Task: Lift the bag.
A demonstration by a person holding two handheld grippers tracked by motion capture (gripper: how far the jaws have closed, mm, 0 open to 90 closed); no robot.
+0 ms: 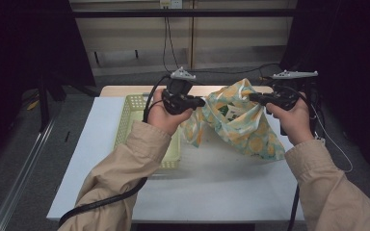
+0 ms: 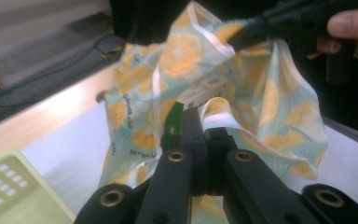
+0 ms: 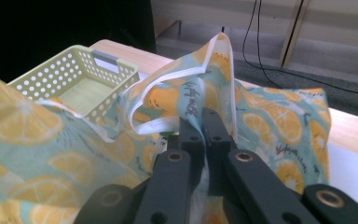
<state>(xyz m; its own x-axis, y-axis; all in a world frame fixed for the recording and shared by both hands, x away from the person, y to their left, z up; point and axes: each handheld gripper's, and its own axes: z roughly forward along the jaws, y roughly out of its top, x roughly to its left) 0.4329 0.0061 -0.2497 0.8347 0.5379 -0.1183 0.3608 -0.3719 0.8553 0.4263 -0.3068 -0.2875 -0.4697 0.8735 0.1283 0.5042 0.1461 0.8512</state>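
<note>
1. High view: a dim room with black drapes at both sides and a white table (image 1: pixel 101 159) below. The lemon-print cloth bag (image 1: pixel 243 126) hangs over the table's far middle, its bottom resting on the surface, with the pale green basket (image 1: pixel 131 111) just to its left. The left gripper (image 1: pixel 200 102) and right gripper (image 1: pixel 251 97) each pinch an opposite side of the bag's mouth. To open it well, I judge the pull should be level and outward, both sides alike.

2. Left gripper view: the jaws are closed on the bag's white-edged rim (image 2: pixel 216 120). A green-and-white item (image 2: pixel 186 105) shows inside the mouth. Keep the bite on the hem, not on loose cloth, so it does not slip.

3. Right gripper view: the jaws are clamped on the fabric beside a white handle loop (image 3: pixel 154 122). Holding the mouth upward should keep the contents from tipping out.
</note>
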